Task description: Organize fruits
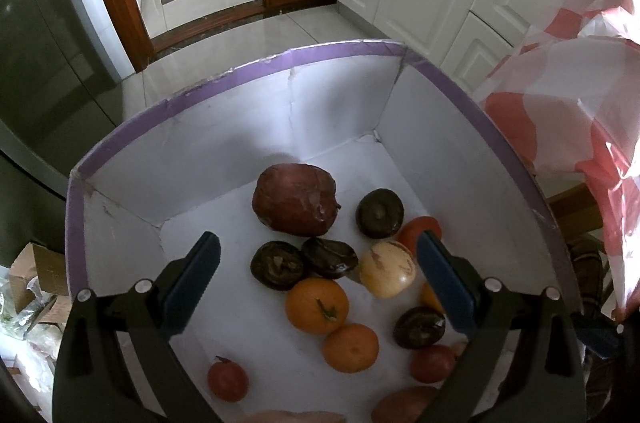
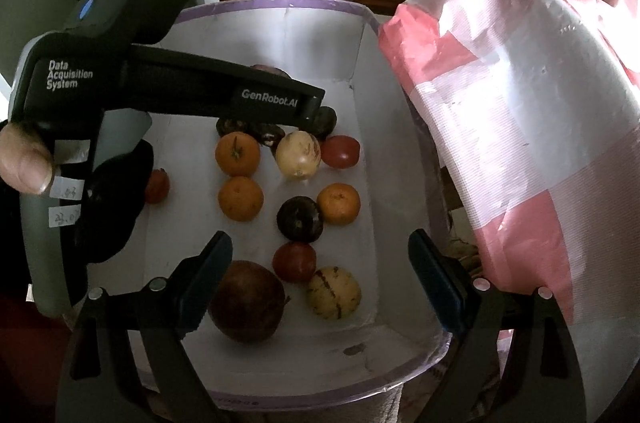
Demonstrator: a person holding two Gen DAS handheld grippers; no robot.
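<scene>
I hold both hand-held grippers, left (image 1: 318, 255) and right (image 2: 320, 259), spread wide and empty above the fruit-filled white box (image 1: 332, 103).

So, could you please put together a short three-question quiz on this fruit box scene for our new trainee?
1. True or false: the right gripper is shut on an orange.
2. How many oranges does the right wrist view show in the box?
3. What stands beside the box: (a) a pink and white bag, (b) a kettle, (c) a basket?

Key:
1. False; both it and the left gripper are open and empty.
2. Three.
3. (a).
</scene>
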